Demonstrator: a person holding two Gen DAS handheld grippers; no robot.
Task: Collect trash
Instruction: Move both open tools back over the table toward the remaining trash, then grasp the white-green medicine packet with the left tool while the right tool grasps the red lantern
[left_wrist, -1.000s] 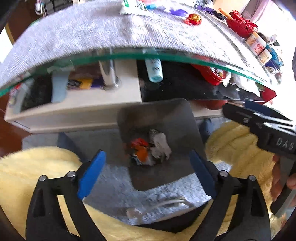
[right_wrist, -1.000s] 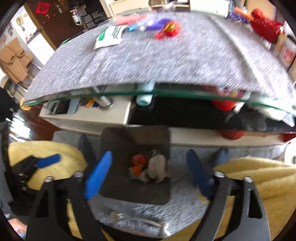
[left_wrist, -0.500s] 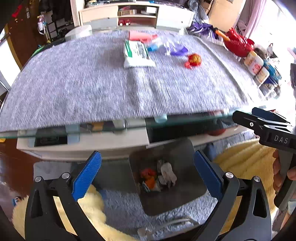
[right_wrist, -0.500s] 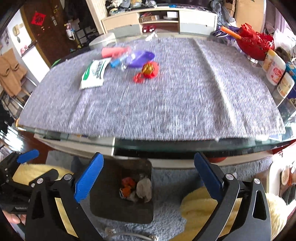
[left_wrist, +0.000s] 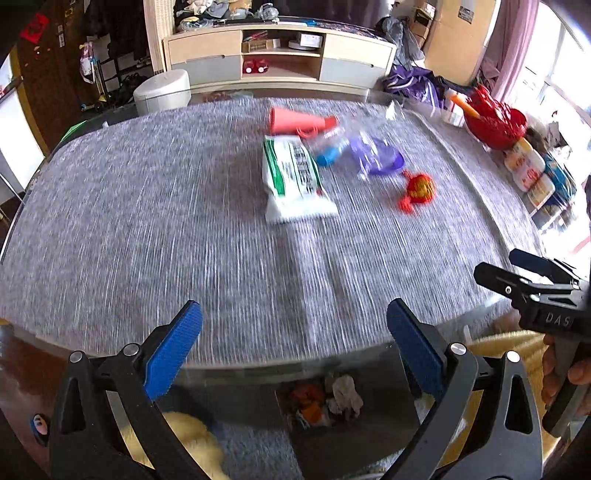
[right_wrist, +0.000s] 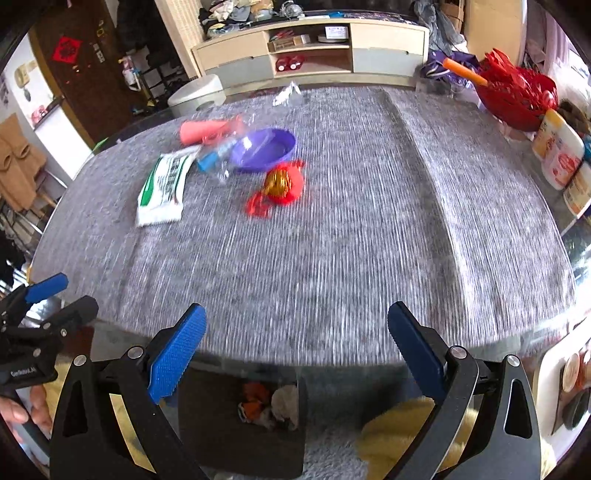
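Both my grippers empty above the counter
Left fingers and right fingers spread wide, bin below

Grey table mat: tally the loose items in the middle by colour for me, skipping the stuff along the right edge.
White and green packet: 1
Coral cone: 1
Clear wrapper with blue end: 1
Purple dish: 1
Red and gold wrapper: 1
Small clear scrap at the far edge: 1
Total: 6
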